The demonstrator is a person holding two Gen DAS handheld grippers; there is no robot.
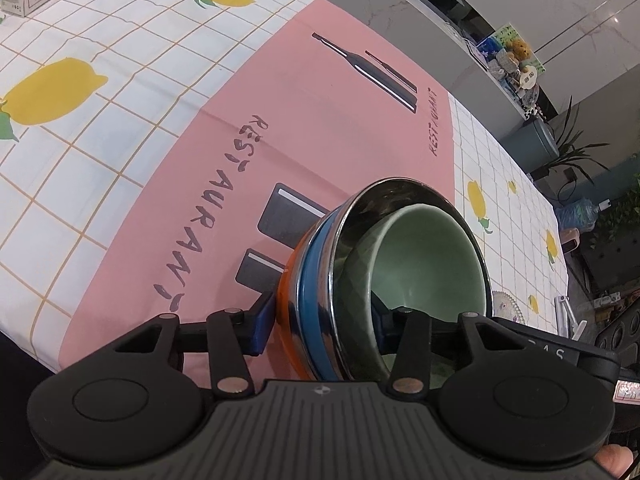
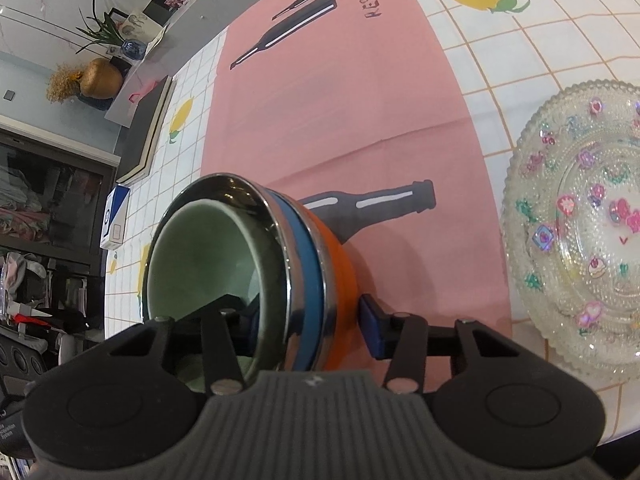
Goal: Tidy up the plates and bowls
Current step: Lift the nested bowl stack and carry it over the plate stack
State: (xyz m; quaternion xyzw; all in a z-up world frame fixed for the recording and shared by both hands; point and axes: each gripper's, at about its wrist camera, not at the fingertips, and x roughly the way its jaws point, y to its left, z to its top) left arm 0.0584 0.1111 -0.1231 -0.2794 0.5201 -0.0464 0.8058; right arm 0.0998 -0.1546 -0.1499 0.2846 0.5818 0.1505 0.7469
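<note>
Green bowl (image 1: 432, 256) nests in the steel-rimmed bowl stack (image 1: 316, 280), tilted, pinched between both claws: left claw (image 1: 320, 320) and right claw (image 2: 308, 320) grip opposite rims.

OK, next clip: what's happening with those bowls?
A person with two handheld grippers holds a nested stack of bowls over the pink placemat. The left gripper and right gripper each clamp the stack's wall from opposite sides. A green bowl sits innermost, inside a steel bowl, then a blue bowl and an orange bowl. A glass plate lies beside the placemat.
</note>
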